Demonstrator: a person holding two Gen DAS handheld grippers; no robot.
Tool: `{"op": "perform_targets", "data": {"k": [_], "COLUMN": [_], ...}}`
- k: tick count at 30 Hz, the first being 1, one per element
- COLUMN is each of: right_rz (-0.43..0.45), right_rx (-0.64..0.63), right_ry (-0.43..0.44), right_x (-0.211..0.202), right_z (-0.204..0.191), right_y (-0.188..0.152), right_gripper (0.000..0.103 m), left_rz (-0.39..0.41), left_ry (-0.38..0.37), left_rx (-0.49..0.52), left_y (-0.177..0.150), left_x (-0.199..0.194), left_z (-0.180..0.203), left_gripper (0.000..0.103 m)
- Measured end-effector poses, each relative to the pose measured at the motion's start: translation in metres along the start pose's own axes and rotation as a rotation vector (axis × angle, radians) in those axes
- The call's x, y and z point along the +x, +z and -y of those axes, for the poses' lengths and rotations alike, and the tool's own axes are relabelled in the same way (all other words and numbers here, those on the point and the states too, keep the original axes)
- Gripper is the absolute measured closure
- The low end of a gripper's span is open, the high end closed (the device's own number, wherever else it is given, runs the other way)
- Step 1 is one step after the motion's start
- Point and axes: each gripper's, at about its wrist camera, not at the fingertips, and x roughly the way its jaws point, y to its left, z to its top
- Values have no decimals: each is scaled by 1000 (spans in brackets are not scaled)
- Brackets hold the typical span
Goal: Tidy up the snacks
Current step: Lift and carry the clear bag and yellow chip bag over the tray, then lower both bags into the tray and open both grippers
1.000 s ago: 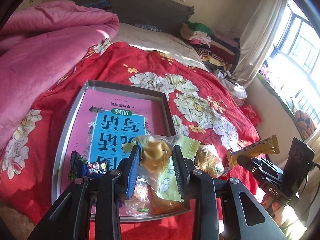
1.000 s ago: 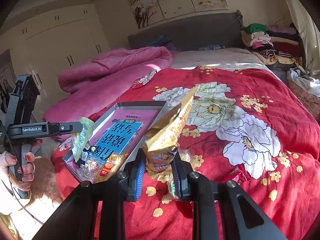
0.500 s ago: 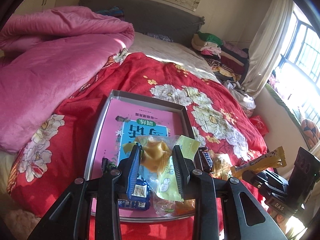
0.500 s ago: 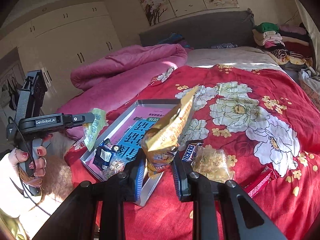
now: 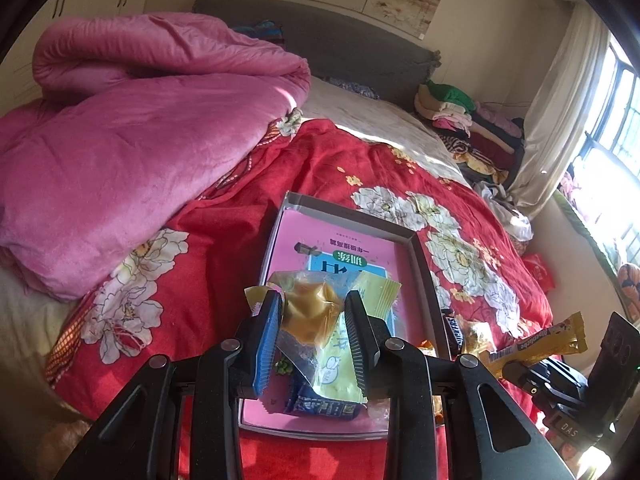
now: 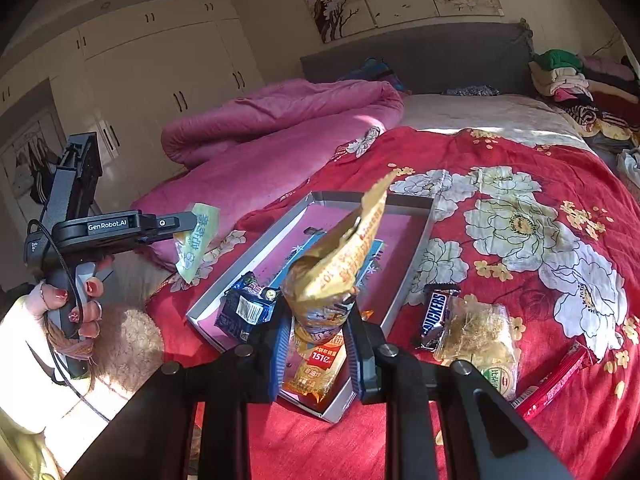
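Observation:
A grey tray point(image 5: 422, 264) point(image 6: 412, 276) with a pink and blue book in it lies on the red flowered bedspread. My left gripper point(image 5: 312, 336) is shut on a clear and green pastry packet point(image 5: 316, 316), held above the tray's near end; it also shows in the right wrist view point(image 6: 196, 240). My right gripper point(image 6: 316, 344) is shut on a yellow snack bar wrapper point(image 6: 340, 260), held over the tray's near corner; it also shows in the left wrist view point(image 5: 536, 344). A blue packet point(image 6: 244, 312) and an orange packet point(image 6: 316, 368) lie in the tray.
A Snickers bar point(image 6: 434, 314), a clear bag of crumbly snack point(image 6: 480, 340) and a red packet point(image 6: 556, 376) lie on the bedspread right of the tray. A pink quilt point(image 5: 132, 140) is piled on the left. Folded clothes point(image 5: 472, 128) sit at the bed's far right.
Both grippers have lifted and drawn back from the tray, each still holding its packet. The tray looks smaller and further off, and the Snickers bar and clear bag have come into view.

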Motion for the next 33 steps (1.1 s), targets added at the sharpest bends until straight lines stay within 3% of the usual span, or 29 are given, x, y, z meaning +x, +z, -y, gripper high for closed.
{"op": "perform_targets", "data": {"k": [15,33], "right_rz": [-8,-48], "right_rx": [-9,17], "right_ry": [-7,-12], "right_x": [11,35], "right_z": [-10,-13], "right_y": [6,5], "right_gripper": [77,77], "left_rz": [-36,-105], "left_ry": [96,116], "left_rx": [44,126], "left_y": [-13,-32], "left_x": [7,34], "left_z": [-18,-9], "left_gripper": [70,70]}}
